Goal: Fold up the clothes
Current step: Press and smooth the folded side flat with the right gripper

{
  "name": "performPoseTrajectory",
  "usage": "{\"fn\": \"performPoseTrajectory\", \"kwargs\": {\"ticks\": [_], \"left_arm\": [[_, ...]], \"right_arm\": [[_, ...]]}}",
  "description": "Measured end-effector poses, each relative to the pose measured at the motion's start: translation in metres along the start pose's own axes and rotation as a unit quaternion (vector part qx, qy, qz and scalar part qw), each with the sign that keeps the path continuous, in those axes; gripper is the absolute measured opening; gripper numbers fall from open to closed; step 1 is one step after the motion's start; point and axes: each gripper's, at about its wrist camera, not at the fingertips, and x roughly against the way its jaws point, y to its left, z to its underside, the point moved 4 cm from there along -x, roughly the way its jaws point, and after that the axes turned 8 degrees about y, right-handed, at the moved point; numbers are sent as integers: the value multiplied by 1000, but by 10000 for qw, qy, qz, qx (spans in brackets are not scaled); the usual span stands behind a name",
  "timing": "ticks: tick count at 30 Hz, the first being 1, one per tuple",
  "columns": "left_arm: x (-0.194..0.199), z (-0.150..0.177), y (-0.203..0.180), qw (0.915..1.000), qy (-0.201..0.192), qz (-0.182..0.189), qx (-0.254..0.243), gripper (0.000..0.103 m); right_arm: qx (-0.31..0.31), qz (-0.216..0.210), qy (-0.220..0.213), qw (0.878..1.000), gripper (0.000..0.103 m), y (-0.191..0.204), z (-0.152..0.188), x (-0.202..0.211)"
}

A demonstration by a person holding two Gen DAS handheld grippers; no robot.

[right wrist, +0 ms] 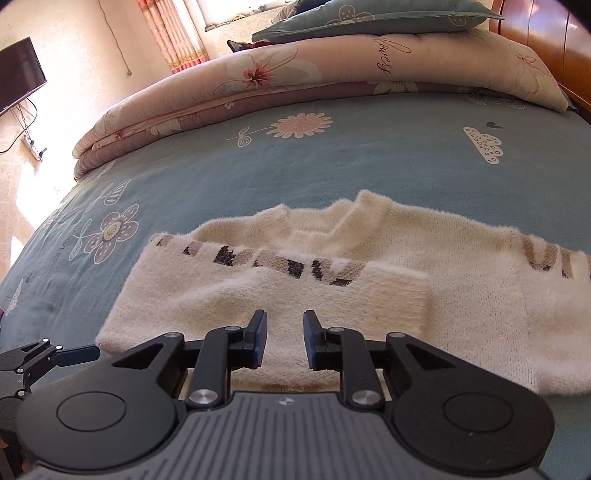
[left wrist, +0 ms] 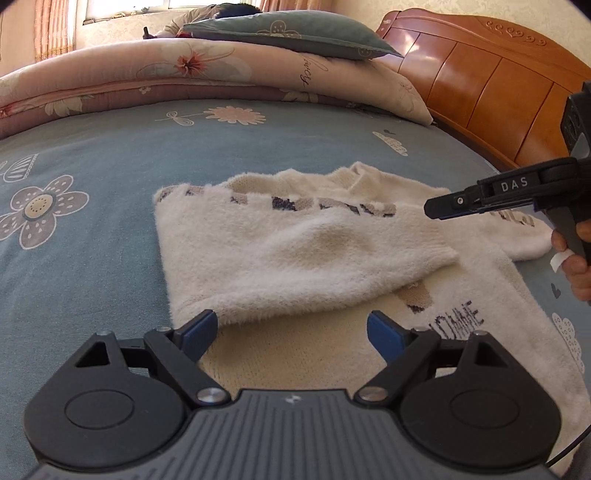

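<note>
A cream fuzzy sweater (left wrist: 306,251) lies flat on the blue flowered bedsheet (left wrist: 92,258), its collar toward the quilt. One side with its sleeve is folded across the body, showing a dark and tan pattern band. My left gripper (left wrist: 291,328) hovers open and wide over the sweater's near hem, holding nothing. In the right wrist view the sweater (right wrist: 461,280) fills the middle, and my right gripper (right wrist: 285,334) hangs over the folded part, open by a narrow gap and empty. The right gripper (left wrist: 437,208) also shows from the side, held by a hand (left wrist: 576,266).
A rolled pink floral quilt (right wrist: 295,81) with a teal pillow (right wrist: 369,18) on it lies across the far side of the bed. A wooden headboard (left wrist: 480,81) stands at the right. A dark screen (right wrist: 18,74) hangs on the left wall. The left gripper (right wrist: 79,353) shows low left.
</note>
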Motion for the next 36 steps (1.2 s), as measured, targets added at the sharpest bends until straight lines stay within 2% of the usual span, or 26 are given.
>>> {"fn": "performPoseTrajectory", "kwargs": {"ticks": [2,4,6,7,10,12,15,19,22,23,26,31,36], "left_arm": [[2,-6,5,9996,30,278,72,96],[0,-10,11,9983,119,553,164,97],[-17,-5,19,9949,472,819,346,97],[-25,-3,23,9934,631,861,427,97],[-37,2,29,9922,959,529,601,96],[-23,-1,28,9940,744,601,529,96],[-1,-5,28,9931,397,1035,385,97],[-4,-3,46,9942,473,787,561,97],[-14,-1,54,9939,630,629,651,97],[-15,-1,53,9939,652,627,628,97],[-18,-1,49,9944,710,604,508,97],[-18,2,39,9951,746,598,233,97],[-18,4,30,9950,774,618,109,97]], "right_arm": [[196,-117,101,9997,24,15,-10,-5],[408,-222,216,9987,24,32,-20,-12],[666,-322,323,9967,25,53,-28,-26],[797,-372,375,9954,25,63,-32,-33],[1190,-520,533,9901,25,95,-43,-54],[1450,-619,638,9854,25,117,-51,-68],[1701,-772,775,9793,25,142,-61,-92],[1921,-914,1074,9712,25,163,-63,-127],[2135,-662,1390,9647,25,167,-48,-153],[2155,-635,1379,9646,26,167,-45,-155],[2183,-589,1295,9655,26,166,-39,-156],[2268,-783,1291,9622,26,162,-40,-120],[2456,-854,1666,9511,26,166,-18,-117]]}}
